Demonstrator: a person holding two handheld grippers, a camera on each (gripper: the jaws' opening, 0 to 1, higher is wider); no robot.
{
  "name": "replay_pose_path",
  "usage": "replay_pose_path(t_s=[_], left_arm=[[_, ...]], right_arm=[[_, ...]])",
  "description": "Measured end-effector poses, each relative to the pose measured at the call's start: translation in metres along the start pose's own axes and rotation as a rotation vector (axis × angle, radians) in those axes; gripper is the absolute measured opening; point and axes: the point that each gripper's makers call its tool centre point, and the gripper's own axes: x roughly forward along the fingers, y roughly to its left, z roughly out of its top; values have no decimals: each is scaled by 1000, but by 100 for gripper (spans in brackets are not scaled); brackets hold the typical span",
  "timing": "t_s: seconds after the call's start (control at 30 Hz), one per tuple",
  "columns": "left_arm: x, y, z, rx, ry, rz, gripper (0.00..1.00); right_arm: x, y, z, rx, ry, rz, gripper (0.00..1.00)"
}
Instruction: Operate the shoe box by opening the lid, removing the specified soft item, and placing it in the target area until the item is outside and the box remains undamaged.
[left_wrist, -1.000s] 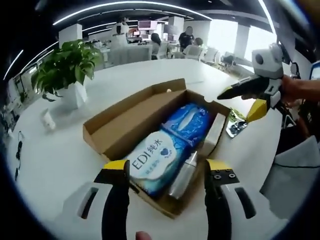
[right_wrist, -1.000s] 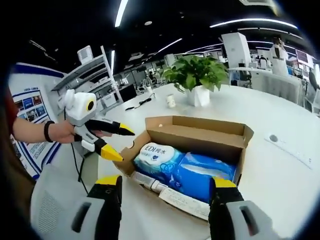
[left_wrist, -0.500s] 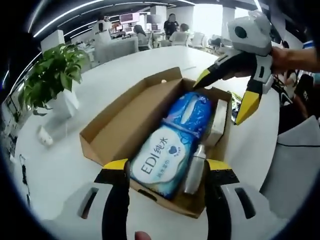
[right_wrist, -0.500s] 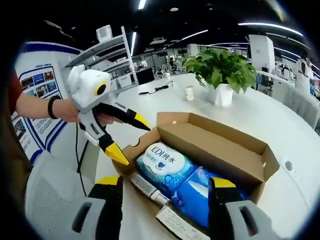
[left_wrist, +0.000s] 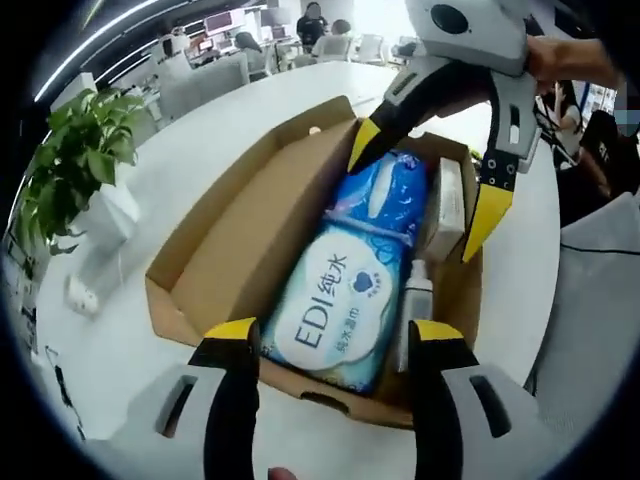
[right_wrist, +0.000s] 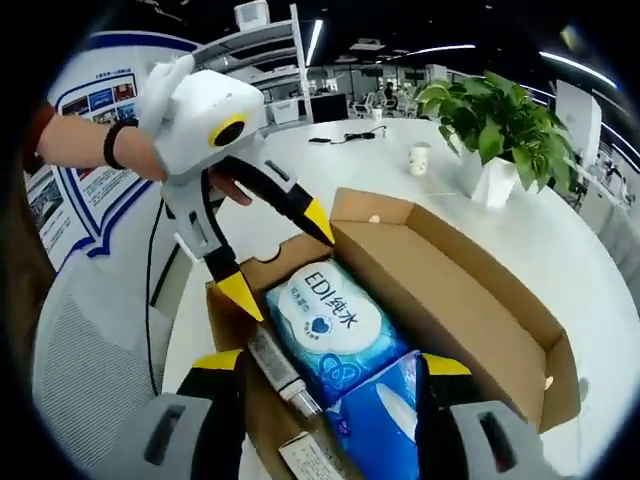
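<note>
An open cardboard shoe box (left_wrist: 250, 240) lies on a white table, its lid folded back. Inside lies a soft white-and-blue wipes pack marked "EDI" (left_wrist: 335, 310), with a blue soft pack (left_wrist: 385, 195) beyond it, a small silver bottle (left_wrist: 413, 300) and a white carton (left_wrist: 447, 205) alongside. My left gripper (left_wrist: 335, 335) is open over the near end of the box, above the EDI pack. My right gripper (left_wrist: 420, 185) hangs open over the far end, holding nothing. In the right gripper view the box (right_wrist: 450, 290), EDI pack (right_wrist: 325, 320), right gripper (right_wrist: 328, 365) and left gripper (right_wrist: 280, 260) show.
A potted plant (left_wrist: 80, 170) and a small white cup (left_wrist: 75, 295) stand on the table (left_wrist: 200, 140) beyond the lid. A grey chair (right_wrist: 90, 370) sits by the table's edge. A blue poster board (right_wrist: 80, 110) and office desks with people are behind.
Both grippers have closed in from opposite ends and now hang over the box, which looms larger in both views. The box contents have not moved.
</note>
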Motion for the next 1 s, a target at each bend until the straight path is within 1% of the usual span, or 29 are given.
replay_pose_path(t_s=[0.07, 0.13, 0.2, 0.27, 0.37, 0.43, 0.5, 0.57, 0.6, 0.7, 0.73, 0.87, 0.93, 1.0], left_arm=[[4, -1, -1, 20, 12, -9, 60], [7, 0, -1, 5, 8, -21, 60], [11, 1, -1, 22, 17, -22, 60], [14, 1, -3, 40, 35, -28, 60], [20, 1, -7, 77, 61, -35, 60], [23, 0, -8, 88, 69, -45, 58], [26, 3, -9, 94, 75, -40, 56], [31, 4, -13, 93, 87, -46, 58], [37, 6, -16, 89, 95, -54, 57], [40, 5, -17, 116, 102, -55, 59], [40, 5, -16, 119, 102, -56, 59], [39, 3, -16, 117, 97, -61, 57], [36, -1, -17, 125, 97, -77, 57], [36, -2, -17, 144, 97, -82, 56]], right_arm=[[8, -2, -1, -25, 25, 8, 67], [15, -6, -4, -66, 56, -7, 67], [21, -6, -1, -72, 48, 4, 67], [28, -5, 0, -70, 59, 23, 67], [39, -11, -6, -96, 107, 39, 67], [44, -14, -7, -98, 117, 33, 66], [46, -12, -7, -94, 118, 49, 66], [49, -10, -8, -107, 127, 55, 66], [51, -10, -11, -124, 145, 57, 66], [54, -5, -20, -150, 175, 71, 66], [57, -9, -21, -175, 170, 66, 67], [55, -8, -20, -174, 157, 64, 67], [54, -8, -23, -179, 156, 71, 64], [53, -13, -23, -204, 154, 61, 59]])
